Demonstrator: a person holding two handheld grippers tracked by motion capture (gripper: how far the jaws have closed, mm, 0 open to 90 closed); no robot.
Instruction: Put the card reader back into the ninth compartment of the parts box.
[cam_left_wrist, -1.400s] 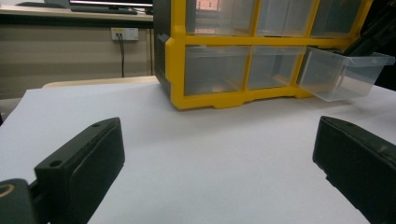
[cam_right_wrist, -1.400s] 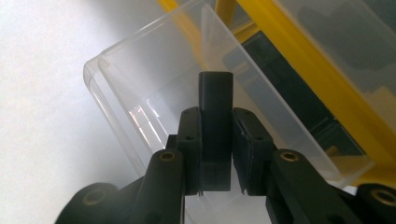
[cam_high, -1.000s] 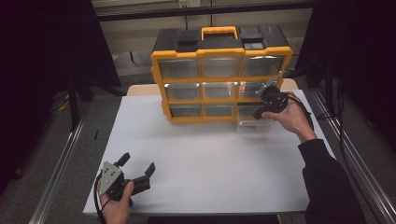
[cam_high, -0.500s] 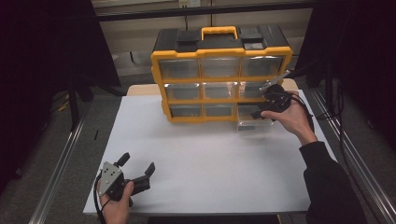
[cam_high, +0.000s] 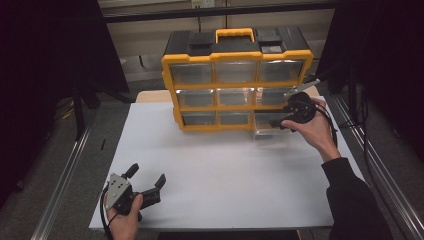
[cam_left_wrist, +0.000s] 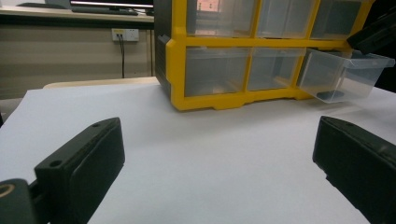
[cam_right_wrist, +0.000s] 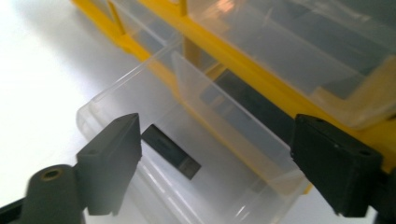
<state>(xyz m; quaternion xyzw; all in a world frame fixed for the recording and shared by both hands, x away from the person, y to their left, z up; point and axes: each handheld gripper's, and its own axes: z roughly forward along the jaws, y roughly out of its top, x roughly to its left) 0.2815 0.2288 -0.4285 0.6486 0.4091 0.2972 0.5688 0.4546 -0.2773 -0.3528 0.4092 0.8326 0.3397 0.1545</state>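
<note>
Right claw (cam_right_wrist: 212, 154) hovers over the pulled-out clear drawer (cam_right_wrist: 187, 154), its jaws just opened wide and empty, apparently having released the small black part (cam_right_wrist: 170, 151). Left claw (cam_high: 145, 187) rests open and idle on the desk (cam_high: 225, 170).

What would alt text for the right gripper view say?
Two black fingers stand apart above a clear plastic drawer pulled out of a yellow organizer. A small dark flat object lies inside the drawer, on a white table.

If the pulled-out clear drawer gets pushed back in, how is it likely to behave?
The clear drawer looks thin-walled plastic, so probably light and slightly flexible. It hangs tilted from the yellow organizer, so it may bind unless levelled. The small dark item inside lies loose and would likely slide.
</note>
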